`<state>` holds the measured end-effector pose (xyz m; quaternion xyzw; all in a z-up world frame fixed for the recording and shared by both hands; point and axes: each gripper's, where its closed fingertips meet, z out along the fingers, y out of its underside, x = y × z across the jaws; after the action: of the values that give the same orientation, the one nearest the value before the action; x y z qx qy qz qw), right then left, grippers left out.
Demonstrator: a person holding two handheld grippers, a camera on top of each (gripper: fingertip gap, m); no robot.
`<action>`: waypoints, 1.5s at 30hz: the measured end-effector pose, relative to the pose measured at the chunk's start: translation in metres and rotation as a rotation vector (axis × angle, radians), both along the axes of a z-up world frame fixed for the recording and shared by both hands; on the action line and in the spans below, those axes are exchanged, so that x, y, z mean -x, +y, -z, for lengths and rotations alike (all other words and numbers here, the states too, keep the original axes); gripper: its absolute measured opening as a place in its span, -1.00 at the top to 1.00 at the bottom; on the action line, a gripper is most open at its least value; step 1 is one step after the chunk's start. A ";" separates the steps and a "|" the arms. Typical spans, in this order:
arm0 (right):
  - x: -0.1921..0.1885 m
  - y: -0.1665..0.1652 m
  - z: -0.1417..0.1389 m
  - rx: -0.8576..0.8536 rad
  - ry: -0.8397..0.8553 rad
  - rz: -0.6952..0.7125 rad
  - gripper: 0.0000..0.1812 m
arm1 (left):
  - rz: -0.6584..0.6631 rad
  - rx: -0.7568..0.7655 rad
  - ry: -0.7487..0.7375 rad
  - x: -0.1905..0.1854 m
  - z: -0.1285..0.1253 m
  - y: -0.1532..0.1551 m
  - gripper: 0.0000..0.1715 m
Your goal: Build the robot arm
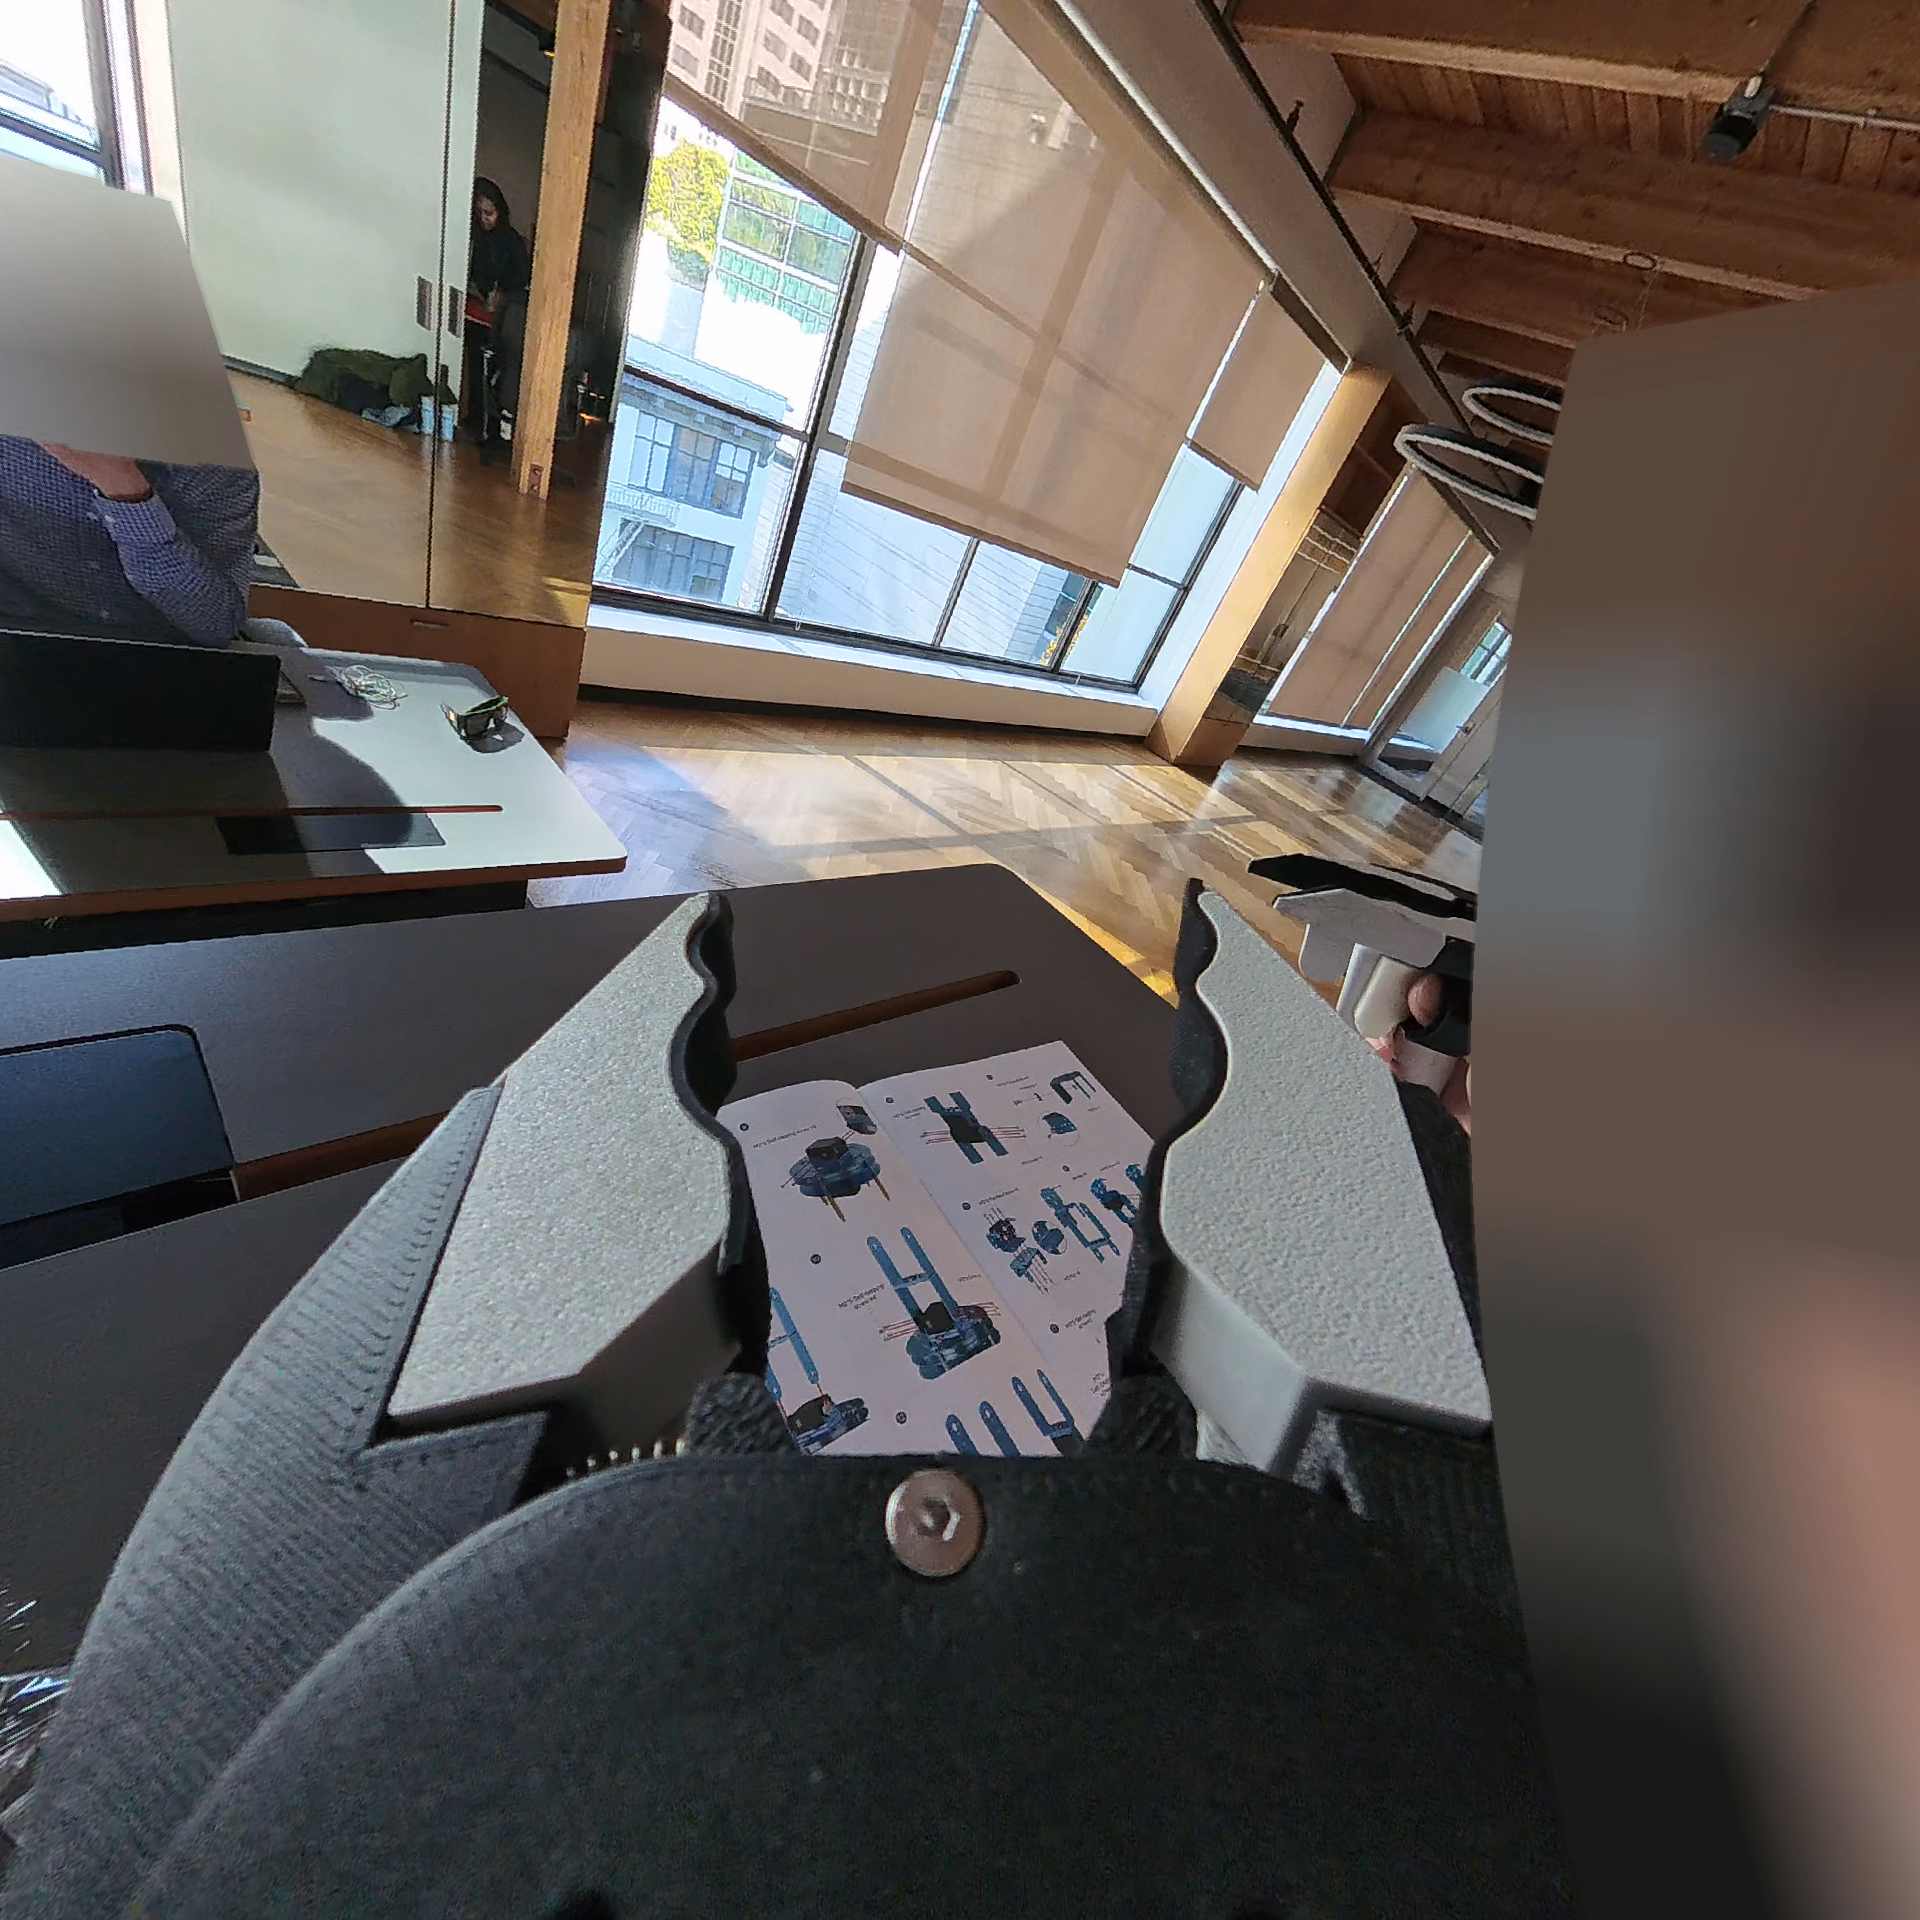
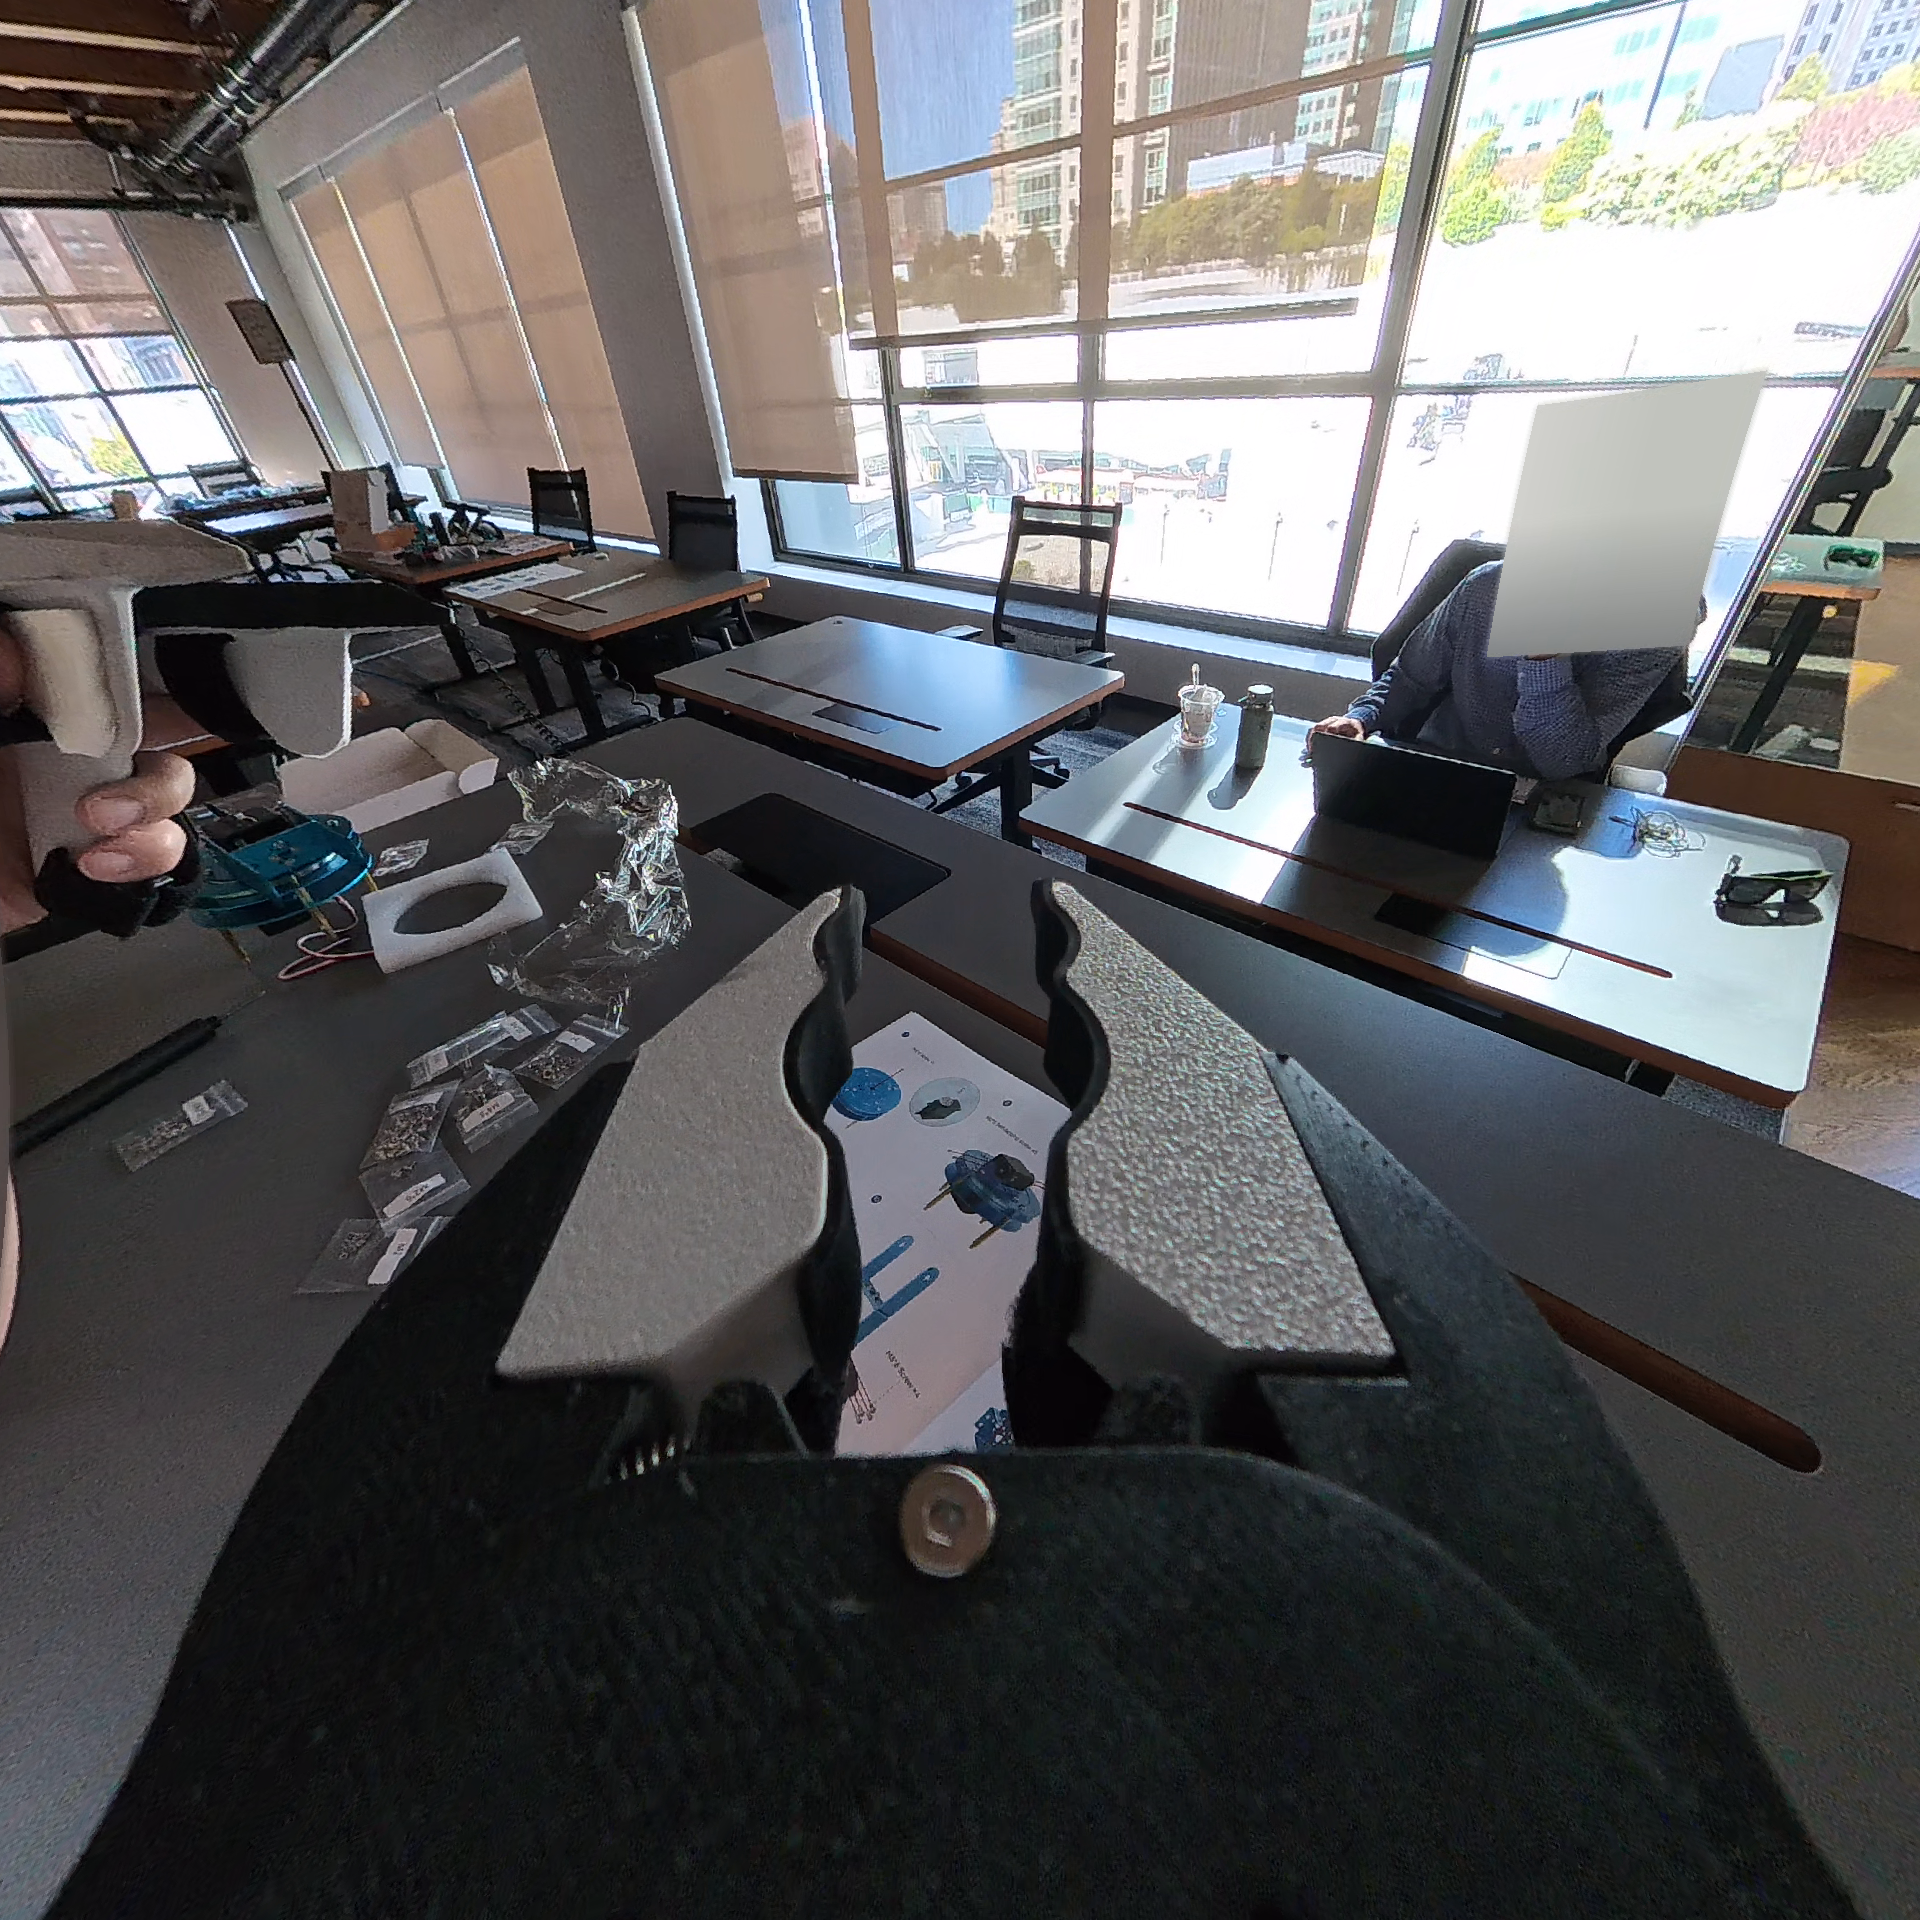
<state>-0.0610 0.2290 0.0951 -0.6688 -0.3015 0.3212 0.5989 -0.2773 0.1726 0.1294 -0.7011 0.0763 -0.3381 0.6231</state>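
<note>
Your left claw (image 1: 956,914) hangs above the dark matte desk (image 1: 416,997) with its grey fingers spread wide and nothing between them; the open white instruction booklet with blue diagrams (image 1: 935,1236) lies flat on the desk beneath the gap. Your right claw (image 2: 945,914) stands only narrowly parted, also empty, above the same booklet (image 2: 935,1164).

Both claws are crowded over one thin sheet, and that is where trouble could start. If you lower either one at a tilt, a fingertip may catch the page edge and crease or skid it across the smooth desk. Paper lying flat offers no lip to pinch, so a hasty closing would likely scrape the surface or crumple a page.

Off to the left in the right wrist view sit small clear plastic bags of hardware (image 2: 436,1132), a crumpled sheet of clear cellophane (image 2: 603,883), a white foam block with an oval cut-out (image 2: 452,906) and a blue acrylic disc assembly on brass standoffs (image 2: 275,868) (it sits just below your left hand (image 2: 114,821)). A careless sweep that way could scatter the bags or knock the assembly.
</note>
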 end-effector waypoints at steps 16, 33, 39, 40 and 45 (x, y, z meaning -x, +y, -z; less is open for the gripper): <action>0.009 -0.022 -0.017 -0.013 0.037 -0.038 0.64 | 0.166 0.121 -0.069 -0.028 0.036 0.025 0.04; 0.018 0.000 0.017 0.083 0.006 -0.025 0.62 | 0.222 0.194 -0.038 -0.048 0.057 0.030 0.06; 0.026 -0.001 0.028 0.102 -0.038 -0.042 0.61 | 0.205 0.168 -0.065 -0.040 0.049 0.029 0.07; 0.025 0.000 0.027 0.097 -0.041 -0.039 0.61 | 0.198 0.158 -0.067 -0.038 0.046 0.028 0.07; 0.023 -0.002 0.022 0.120 0.002 -0.054 0.60 | 0.167 0.121 -0.057 -0.023 0.033 0.021 0.06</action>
<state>-0.0836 0.2272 0.0730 -0.6947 -0.2990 0.3554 0.5493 -0.2541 0.1933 0.0959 -0.7187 0.0960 -0.4127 0.5513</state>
